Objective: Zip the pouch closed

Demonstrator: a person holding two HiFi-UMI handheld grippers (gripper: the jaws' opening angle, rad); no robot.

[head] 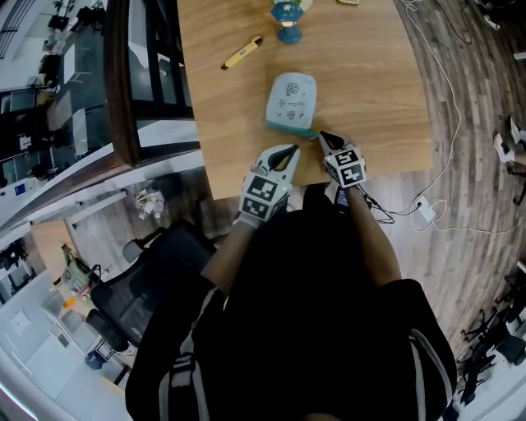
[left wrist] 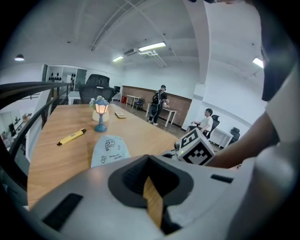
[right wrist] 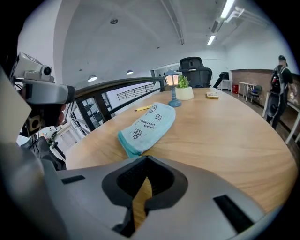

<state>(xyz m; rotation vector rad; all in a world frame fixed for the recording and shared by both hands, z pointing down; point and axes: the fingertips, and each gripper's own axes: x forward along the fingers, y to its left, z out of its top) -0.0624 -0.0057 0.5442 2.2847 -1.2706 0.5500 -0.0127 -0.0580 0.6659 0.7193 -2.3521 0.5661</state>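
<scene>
A wooden table (head: 370,74) fills the upper part of the head view, with a person in a black top (head: 329,312) bent over its near edge and a gripper in each hand; a light blue pouch (head: 292,100) printed with small drawings lies flat on the wood close to that edge, its teal-trimmed end turned toward the person. The left gripper (head: 291,151) sits just short of the pouch's near end, and in its own view the jaws (left wrist: 151,187) are drawn together on nothing, only a thin sliver of table showing between them, the pouch (left wrist: 108,150) ahead and slightly to the left. The right gripper (head: 323,136) points at the pouch's near right corner; whether it touches the fabric cannot be told from above. Its own view shows the jaws (right wrist: 140,197) likewise pressed together and empty, with the pouch (right wrist: 147,124) lying just beyond them. Farther up the table stands a small blue lamp (head: 287,18), lit in the left gripper view (left wrist: 101,112); a yellow pen (head: 242,53) lies well apart from the pouch, toward the table's left side. A black office chair (right wrist: 194,70) stands past the far end of the table; a white cable (head: 444,164) trails across the floor on the right.
</scene>
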